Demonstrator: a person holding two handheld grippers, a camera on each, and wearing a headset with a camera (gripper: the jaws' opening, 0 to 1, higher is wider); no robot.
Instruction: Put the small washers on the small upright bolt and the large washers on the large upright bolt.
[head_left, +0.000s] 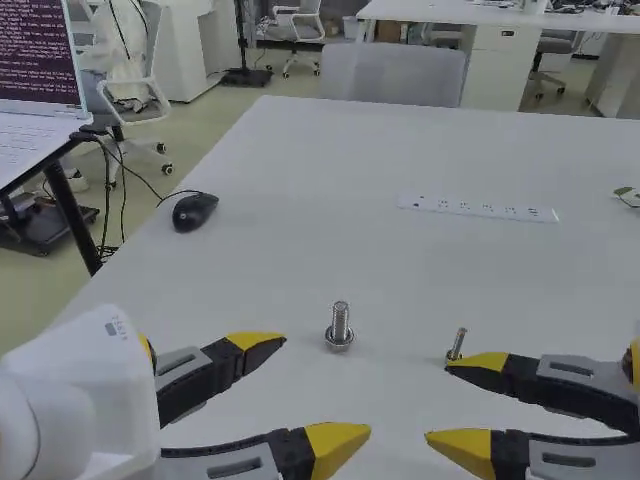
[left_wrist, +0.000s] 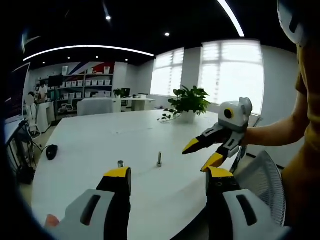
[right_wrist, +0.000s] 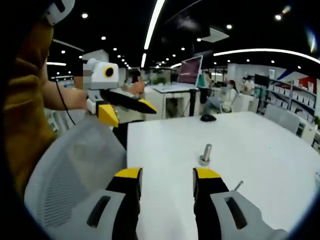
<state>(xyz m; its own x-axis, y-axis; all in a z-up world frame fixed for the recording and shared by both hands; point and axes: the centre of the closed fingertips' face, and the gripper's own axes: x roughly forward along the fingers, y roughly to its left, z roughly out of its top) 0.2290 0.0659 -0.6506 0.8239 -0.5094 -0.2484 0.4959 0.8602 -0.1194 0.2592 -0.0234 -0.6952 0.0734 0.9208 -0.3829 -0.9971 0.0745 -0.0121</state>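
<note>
Right hand-held gripper (right_wrist: 167, 175) is low over the white bench (right_wrist: 165, 145), its yellow-tipped jaws spread apart with nothing between them. Just ahead of its right jaw stands the large bolt (right_wrist: 205, 154), head down. The small bolt (right_wrist: 239, 186) peeks out beside that same jaw. Far ahead sits a black mouse (right_wrist: 208, 118). Up to the left is the left hand-held gripper (right_wrist: 127, 111), jaws apart.

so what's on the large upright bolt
The large bolt has a bare threaded shaft with nothing on top. The wider base at its foot may be just its head; it is too small to tell.
</note>
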